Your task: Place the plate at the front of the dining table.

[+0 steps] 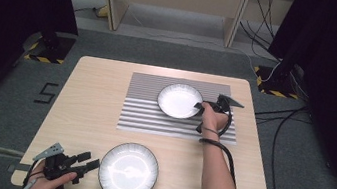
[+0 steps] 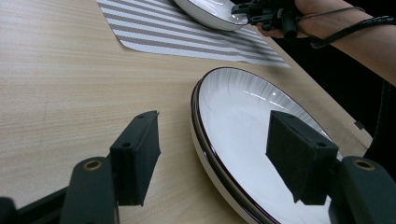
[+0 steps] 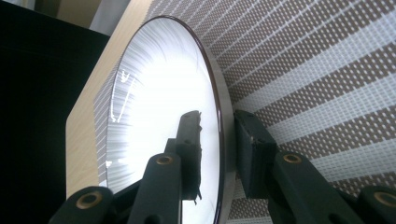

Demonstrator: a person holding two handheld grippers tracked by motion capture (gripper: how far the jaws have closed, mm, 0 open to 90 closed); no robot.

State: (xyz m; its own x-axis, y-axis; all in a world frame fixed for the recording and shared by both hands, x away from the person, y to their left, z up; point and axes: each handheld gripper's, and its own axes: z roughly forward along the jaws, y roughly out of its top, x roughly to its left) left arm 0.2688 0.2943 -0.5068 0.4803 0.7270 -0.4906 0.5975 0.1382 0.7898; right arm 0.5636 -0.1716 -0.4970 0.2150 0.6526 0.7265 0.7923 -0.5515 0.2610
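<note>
A person works two hand-held grippers over a wooden table [image 1: 91, 93]. At the near left corner the left gripper [image 1: 90, 162] lies low with its jaws spread apart and nothing between them, just beside the left edge of the near plate [image 1: 128, 171], which sits on bare wood at the table's front edge. The left gripper view looks between the two black pads [image 2: 140, 156]: one stands over the wood, the other over the plate's white face, and the dark rim runs between them, with neither pad clearly pressing it. Further right, on the striped mat [image 1: 153, 117], the far plate [image 1: 179, 100] has the right gripper [image 1: 200, 106] at its right edge, the hand [image 1: 213, 116] behind it. The right gripper view shows the jaws straddling that rim, one inside over the glazed face, one outside over the mat; whether the pads actually pinch the rim or stand slightly off it cannot be told, since glare and the rim's dark edge hide the contact. From above, the right gripper's tips are too small to read and partly covered by the hand. The left gripper's body is cut off at the bottom of the high view. The left gripper view also catches the far plate and right hand at its top edge
</note>
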